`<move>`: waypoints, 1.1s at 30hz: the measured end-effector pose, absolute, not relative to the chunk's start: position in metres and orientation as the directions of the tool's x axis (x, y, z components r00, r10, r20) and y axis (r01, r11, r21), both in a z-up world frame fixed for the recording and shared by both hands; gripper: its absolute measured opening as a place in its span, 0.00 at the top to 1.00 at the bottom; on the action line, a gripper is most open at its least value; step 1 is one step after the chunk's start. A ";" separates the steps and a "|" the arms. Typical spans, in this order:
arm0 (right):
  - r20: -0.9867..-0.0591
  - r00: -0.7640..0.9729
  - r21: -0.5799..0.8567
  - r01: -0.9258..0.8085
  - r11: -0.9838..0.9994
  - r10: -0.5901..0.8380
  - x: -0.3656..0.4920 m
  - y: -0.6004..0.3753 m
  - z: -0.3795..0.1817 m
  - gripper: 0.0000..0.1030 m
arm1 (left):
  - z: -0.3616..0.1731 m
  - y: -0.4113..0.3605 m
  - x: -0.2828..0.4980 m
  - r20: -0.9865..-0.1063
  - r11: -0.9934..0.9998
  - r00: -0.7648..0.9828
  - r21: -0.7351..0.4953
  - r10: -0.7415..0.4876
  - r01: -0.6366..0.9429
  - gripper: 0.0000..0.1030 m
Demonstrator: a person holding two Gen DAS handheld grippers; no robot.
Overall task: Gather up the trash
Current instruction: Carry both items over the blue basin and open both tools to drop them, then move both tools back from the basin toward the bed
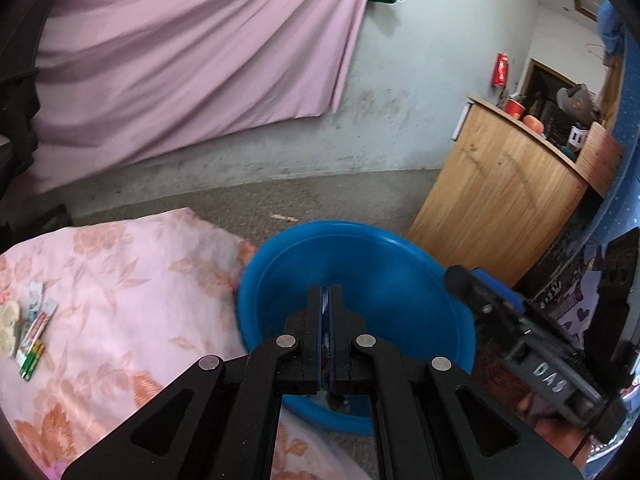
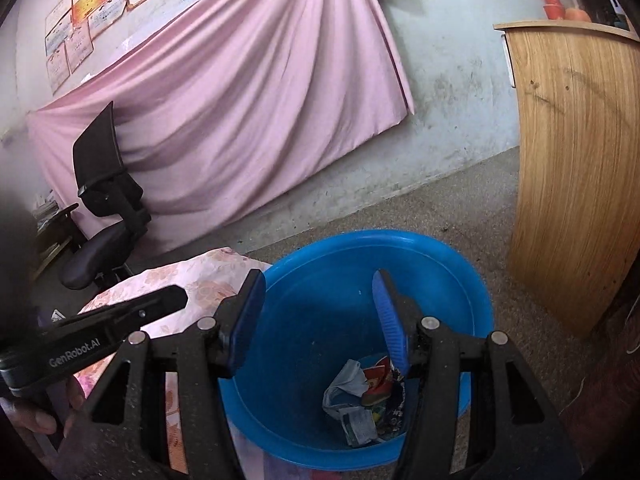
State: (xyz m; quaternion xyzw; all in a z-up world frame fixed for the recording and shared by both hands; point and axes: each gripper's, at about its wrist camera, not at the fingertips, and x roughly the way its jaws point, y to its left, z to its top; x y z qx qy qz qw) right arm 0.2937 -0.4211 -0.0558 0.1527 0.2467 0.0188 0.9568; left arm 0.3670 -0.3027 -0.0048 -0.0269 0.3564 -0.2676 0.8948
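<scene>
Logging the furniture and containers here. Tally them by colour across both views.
Blue: 1, the basin
Black: 1, the office chair
Wood-coloured: 1, the cabinet
Pink: 2, the wall sheet and floral bedding
Total: 5

**Gripper Status**

Left gripper (image 1: 326,300): jaws closed, blue pads pressed nearly together, pointing forward and down. Right gripper (image 2: 320,320): jaws spread wide, blue pads (image 2: 390,320) well apart, angled downward. A hand (image 2: 36,420) grips the left handle.
</scene>
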 end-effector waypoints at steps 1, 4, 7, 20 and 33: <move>-0.464 0.879 0.301 0.037 0.953 0.112 0.294 -0.419 -0.054 0.21 | -0.005 -0.301 0.366 -0.624 0.859 0.607 -0.236 -0.492 0.454 0.98; -0.459 0.882 0.294 0.036 0.955 0.108 0.294 -0.413 -0.049 0.18 | -0.001 -0.283 0.361 -0.609 0.869 0.630 -0.242 -0.483 0.432 0.72; -0.445 0.889 0.281 0.025 0.959 0.107 0.293 -0.401 -0.042 0.07 | 0.005 -0.265 0.356 -0.573 0.870 0.659 -0.260 -0.488 0.419 0.64; -0.250 0.960 0.238 -0.068 0.969 0.129 0.276 -0.348 0.000 0.00 | 0.039 -0.151 0.321 -0.367 0.939 0.878 -0.268 -0.307 0.216 0.03; 0.025 0.981 0.192 -0.193 0.962 0.192 0.255 -0.276 0.042 0.00 | 0.067 -0.064 0.274 -0.186 0.984 0.975 -0.156 -0.120 0.091 0.02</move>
